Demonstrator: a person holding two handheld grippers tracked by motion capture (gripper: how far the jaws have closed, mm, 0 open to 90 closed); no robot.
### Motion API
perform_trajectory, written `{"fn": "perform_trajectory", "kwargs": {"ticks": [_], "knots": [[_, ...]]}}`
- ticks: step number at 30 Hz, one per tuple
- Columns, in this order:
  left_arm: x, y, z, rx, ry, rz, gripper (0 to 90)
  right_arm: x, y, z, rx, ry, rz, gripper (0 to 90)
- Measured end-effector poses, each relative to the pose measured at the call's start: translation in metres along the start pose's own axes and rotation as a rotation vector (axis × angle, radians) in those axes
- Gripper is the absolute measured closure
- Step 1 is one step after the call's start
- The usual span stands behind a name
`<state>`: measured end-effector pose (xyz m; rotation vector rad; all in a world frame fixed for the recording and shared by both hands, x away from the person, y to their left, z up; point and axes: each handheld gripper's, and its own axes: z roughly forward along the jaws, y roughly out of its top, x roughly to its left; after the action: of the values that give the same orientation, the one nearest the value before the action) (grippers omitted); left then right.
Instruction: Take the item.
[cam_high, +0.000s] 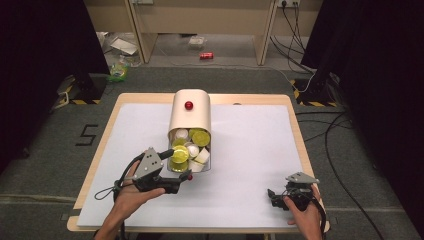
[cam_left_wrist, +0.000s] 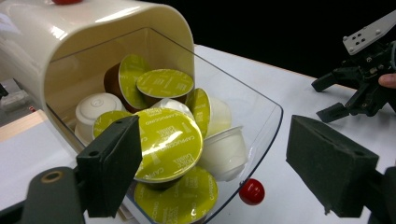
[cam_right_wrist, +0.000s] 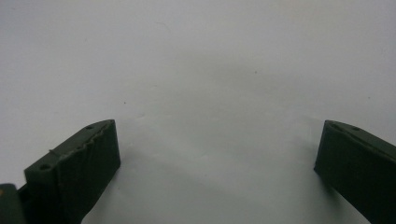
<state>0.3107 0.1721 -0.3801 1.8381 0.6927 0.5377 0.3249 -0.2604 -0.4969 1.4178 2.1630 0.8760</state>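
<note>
A cream capsule box (cam_high: 190, 112) with a red knob (cam_high: 188, 105) lies in the middle of the white table top (cam_high: 250, 150). Its clear drawer (cam_left_wrist: 261, 116) is pulled out toward me, full of green-lidded capsules (cam_left_wrist: 168, 140) and white cups (cam_left_wrist: 224, 151). The drawer's own red knob (cam_left_wrist: 251, 191) sits at its front wall. My left gripper (cam_high: 176, 167) (cam_left_wrist: 215, 172) is open, its jaws straddling the drawer's front corner and the knob, holding nothing. My right gripper (cam_high: 272, 197) (cam_right_wrist: 217, 163) rests open near the front right edge, above bare table, and appears in the left gripper view as the far gripper (cam_left_wrist: 359, 88).
The wooden table edge (cam_high: 295, 125) frames the white top. On the floor beyond lie a red can (cam_high: 206, 55), plastic wrappers (cam_high: 120, 47) and cables (cam_high: 335, 130). Black stands (cam_high: 87, 85) flank the far corners.
</note>
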Motion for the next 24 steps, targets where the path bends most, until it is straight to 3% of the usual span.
{"fn": "perform_trajectory", "kwargs": {"ticks": [12,24], "knots": [[0.003,0.000,0.005,0.010,0.009,0.014,18.5,0.000,0.000,0.000,0.001,0.000,0.000,0.2],[0.010,0.000,0.014,0.014,0.068,0.027,19.4,0.000,0.000,0.000,0.001,-0.001,-0.003,0.2]]}}
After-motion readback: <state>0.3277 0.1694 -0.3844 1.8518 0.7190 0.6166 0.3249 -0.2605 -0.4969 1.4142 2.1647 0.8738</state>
